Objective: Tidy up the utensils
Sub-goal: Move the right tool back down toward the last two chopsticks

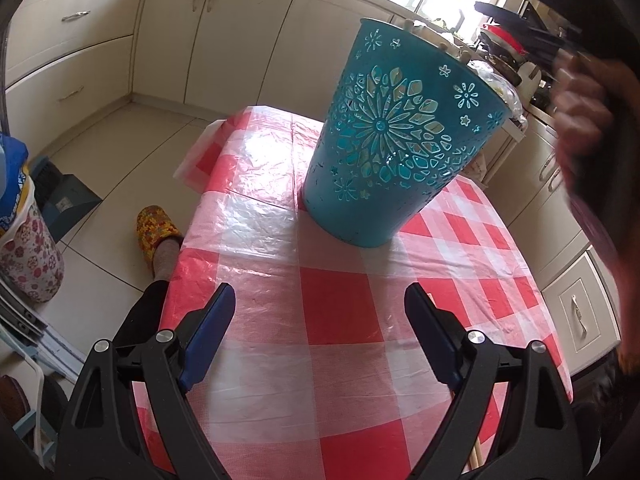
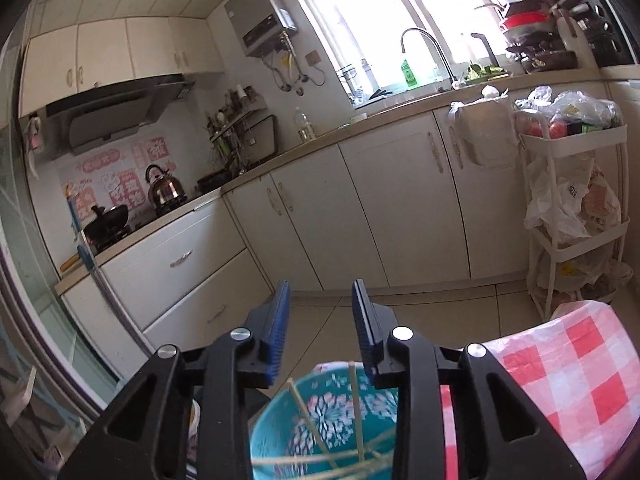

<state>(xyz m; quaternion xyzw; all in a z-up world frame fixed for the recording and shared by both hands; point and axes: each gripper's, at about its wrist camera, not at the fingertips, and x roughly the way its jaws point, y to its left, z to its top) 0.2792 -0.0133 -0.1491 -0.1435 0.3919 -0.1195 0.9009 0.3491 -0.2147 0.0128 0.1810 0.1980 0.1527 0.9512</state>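
A teal cut-out holder [image 1: 394, 140] stands upright on the red-and-white checked table [image 1: 320, 320], with pale utensil tips showing over its rim. My left gripper [image 1: 320, 300] is open and empty, low over the cloth in front of the holder. In the right wrist view my right gripper [image 2: 321, 292] is open and empty, high above the holder [image 2: 316, 420], whose inside shows several thin chopsticks [image 2: 308, 420] leaning crosswise. The right hand and gripper show blurred at the right edge of the left wrist view [image 1: 580, 92].
Cream cabinets [image 2: 360, 200] and a counter with a sink tap [image 2: 424, 48] run behind. A white trolley [image 2: 576, 208] with bags stands by the table's far corner. A slippered foot [image 1: 156, 232] is on the floor left of the table. A flowered container [image 1: 28, 252] stands far left.
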